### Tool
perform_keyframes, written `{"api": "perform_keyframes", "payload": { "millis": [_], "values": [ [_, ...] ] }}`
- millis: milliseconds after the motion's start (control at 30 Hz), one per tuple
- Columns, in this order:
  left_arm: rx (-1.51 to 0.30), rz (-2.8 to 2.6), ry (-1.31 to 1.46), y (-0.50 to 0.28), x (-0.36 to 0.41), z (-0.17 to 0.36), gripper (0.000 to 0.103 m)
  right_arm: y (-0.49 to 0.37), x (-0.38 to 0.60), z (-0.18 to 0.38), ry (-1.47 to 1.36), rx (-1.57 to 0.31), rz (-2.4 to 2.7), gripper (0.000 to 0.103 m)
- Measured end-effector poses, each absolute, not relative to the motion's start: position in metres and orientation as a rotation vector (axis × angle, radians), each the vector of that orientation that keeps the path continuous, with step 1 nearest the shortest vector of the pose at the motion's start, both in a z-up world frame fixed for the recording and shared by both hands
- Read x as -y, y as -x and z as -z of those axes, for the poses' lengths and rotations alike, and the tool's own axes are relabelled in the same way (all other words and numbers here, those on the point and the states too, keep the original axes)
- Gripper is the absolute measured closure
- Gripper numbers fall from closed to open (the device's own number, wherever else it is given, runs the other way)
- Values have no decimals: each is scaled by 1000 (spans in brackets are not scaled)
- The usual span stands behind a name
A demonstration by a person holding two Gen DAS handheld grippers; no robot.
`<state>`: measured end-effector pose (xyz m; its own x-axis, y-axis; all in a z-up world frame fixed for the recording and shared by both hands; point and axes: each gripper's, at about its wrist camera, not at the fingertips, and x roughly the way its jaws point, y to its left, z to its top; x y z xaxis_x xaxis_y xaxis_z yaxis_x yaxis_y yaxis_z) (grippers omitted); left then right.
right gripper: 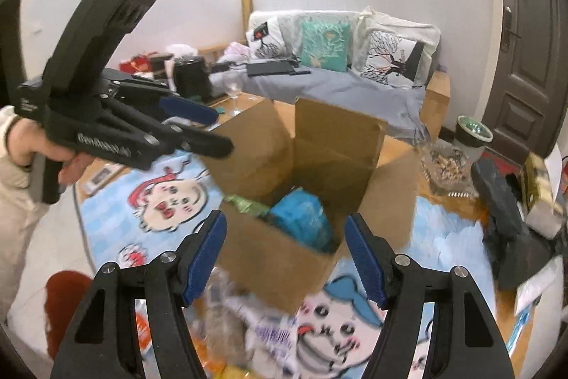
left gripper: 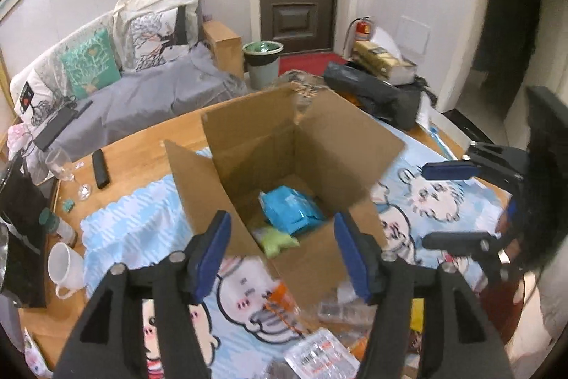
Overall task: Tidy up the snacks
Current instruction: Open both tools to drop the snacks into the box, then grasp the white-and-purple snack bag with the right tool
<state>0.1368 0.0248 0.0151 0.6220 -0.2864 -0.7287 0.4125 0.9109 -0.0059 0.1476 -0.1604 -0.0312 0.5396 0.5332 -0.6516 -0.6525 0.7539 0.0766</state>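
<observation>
You are holding the left gripper (left gripper: 282, 249) above the near edge of the open cardboard box (left gripper: 284, 166), and its two blue pads are standing apart with nothing between them. You are keeping the right gripper (right gripper: 285, 254) on the other side of the same box, also with the jaws apart and empty; in the left wrist view it is showing at the right edge, over the cloth, clear of the box. The box is sitting on a light blue cartoon cloth (left gripper: 135, 226) that is covering part of the wooden table (left gripper: 142, 151), and all its flaps are standing up. Inside the box a blue snack packet (left gripper: 289, 206) is lying on the bottom, and a pale yellow-green packet (left gripper: 278, 238) is lying just beside it, toward the near wall. More snack packets (left gripper: 319, 354) are waiting on the cloth in front of the box, near the gripper fingers, but they are blurred and I cannot tell what they are. At the left side of the table a white mug (left gripper: 65, 267) is lying tipped, and a wine glass (left gripper: 62, 166) is standing near a black remote (left gripper: 100, 168). Your hand (right gripper: 53, 151) is gripping the handle of the left gripper in the right wrist view.
</observation>
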Motion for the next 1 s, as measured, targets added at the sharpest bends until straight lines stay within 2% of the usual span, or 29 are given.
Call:
{"api": "perform_keyframes", "payload": {
  "millis": [300,567,1000],
  "values": [
    [-731,479,-92,-79,-19,21,30,-124,194,112,144,-887,-751,37],
    [-762,500,-37,-75,-9,52,30,-134,187,167,145,-1005,-735,38],
    [-809,512,-54,-77,1,71,30,-133,161,178,254,-1031,-729,62]
  ]
}}
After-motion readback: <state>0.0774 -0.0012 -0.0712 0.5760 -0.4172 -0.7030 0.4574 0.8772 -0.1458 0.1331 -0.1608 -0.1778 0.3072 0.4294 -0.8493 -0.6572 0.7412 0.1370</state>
